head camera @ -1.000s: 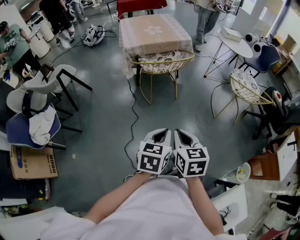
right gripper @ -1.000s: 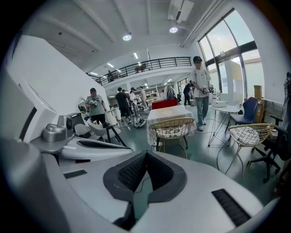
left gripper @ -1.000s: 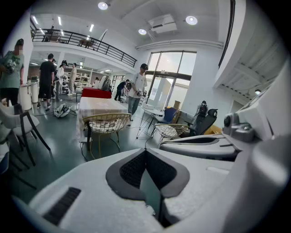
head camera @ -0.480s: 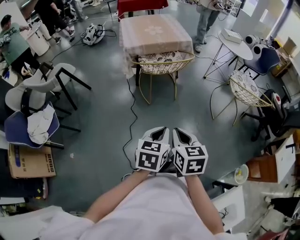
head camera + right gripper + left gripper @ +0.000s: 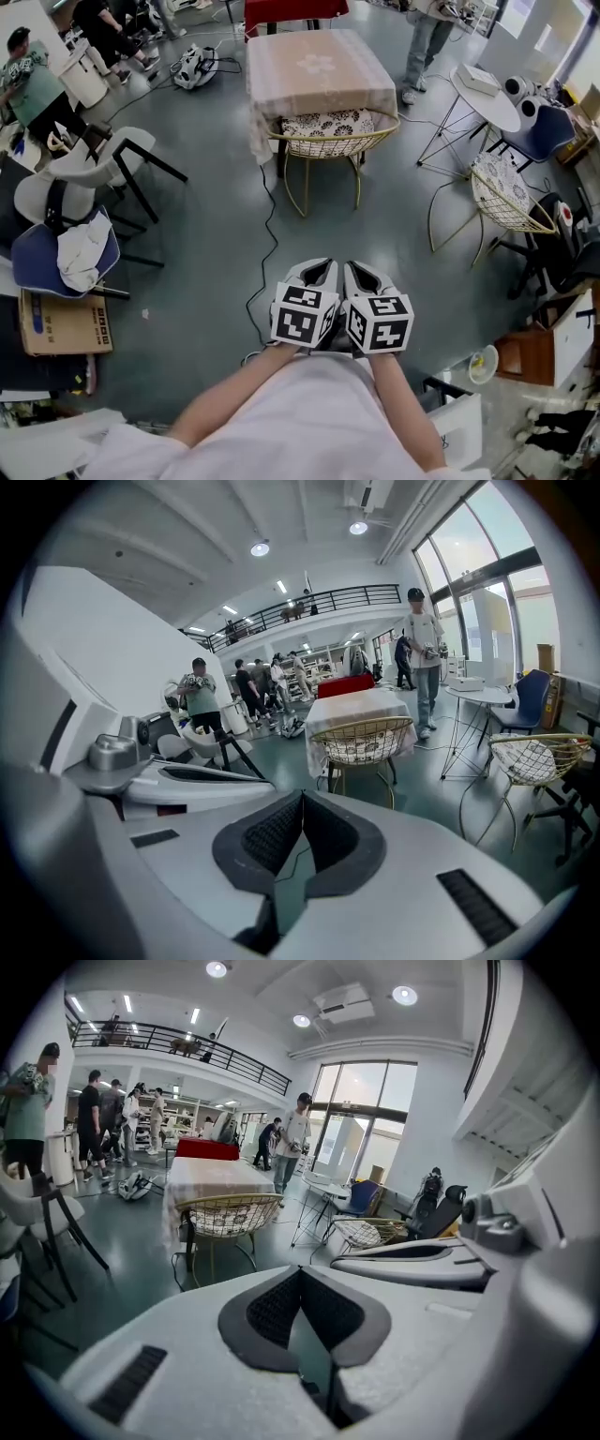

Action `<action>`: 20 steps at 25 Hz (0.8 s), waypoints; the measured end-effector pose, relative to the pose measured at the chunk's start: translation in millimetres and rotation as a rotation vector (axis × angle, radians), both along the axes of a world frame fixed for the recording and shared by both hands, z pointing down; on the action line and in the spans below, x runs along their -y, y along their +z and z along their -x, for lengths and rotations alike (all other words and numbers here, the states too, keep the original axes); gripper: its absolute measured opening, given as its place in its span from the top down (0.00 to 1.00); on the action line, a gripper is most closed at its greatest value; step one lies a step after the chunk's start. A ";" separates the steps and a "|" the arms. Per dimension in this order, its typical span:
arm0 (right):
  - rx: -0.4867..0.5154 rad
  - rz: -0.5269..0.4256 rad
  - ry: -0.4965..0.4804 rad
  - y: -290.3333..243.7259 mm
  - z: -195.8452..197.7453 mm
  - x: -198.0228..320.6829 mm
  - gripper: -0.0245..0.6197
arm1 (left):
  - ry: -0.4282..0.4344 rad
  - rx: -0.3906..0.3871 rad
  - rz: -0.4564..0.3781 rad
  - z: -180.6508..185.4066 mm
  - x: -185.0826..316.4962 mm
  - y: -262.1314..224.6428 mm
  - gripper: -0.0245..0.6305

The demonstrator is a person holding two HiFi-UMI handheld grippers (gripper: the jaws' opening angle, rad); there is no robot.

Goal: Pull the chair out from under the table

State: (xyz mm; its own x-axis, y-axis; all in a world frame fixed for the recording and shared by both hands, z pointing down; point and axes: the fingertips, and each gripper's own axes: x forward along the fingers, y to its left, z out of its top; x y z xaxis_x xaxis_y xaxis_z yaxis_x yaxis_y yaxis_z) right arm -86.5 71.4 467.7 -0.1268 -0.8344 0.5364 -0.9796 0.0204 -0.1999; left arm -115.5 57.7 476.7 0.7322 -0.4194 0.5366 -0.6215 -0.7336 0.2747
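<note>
The jaws of the left gripper point(image 5: 300, 1271) are pressed together, their dark ribbed pads point(image 5: 274, 1309) meeting at a point with nothing between them. The jaws of the right gripper point(image 5: 302, 797) are closed the same way and are equally empty. The two grippers are smooth white moulded shells held just beside each other over the glossy grey-green floor point(image 5: 206, 234), each carrying one cube of black-and-white square markers. Ahead of them a thin black cable point(image 5: 267, 225) snakes across the floor toward the chair point(image 5: 328, 141), well apart from both grippers. The chair is a curved basket of gold wire on slim gold legs, with a black-and-white patterned cushion. It stands at the near edge of the square tabletop point(image 5: 319, 66), its seat tucked partly beneath the hanging beige cloth, which bears a pale flower motif. A second gold wire chair point(image 5: 506, 192) of the same shape stands off to the right, near a small round white table point(image 5: 487, 89). To the left are two white moulded chairs point(image 5: 94, 159), a blue seat point(image 5: 42, 267) draped with crumpled white fabric, and one cardboard box point(image 5: 66, 323).
</note>
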 end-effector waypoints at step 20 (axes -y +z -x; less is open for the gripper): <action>0.107 0.048 -0.087 15.0 -125.0 118.3 0.96 | -0.083 0.087 0.062 -119.2 104.7 20.8 0.96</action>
State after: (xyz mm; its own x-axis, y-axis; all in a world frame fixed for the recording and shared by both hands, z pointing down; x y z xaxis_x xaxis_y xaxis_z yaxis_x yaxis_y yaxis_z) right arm 38.5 -46.9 482.7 -0.2565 -0.7916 0.5546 -0.9474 0.0925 -0.3063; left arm 3.7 -47.0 497.5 0.6456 -0.4406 0.6237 -0.7030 -0.6619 0.2601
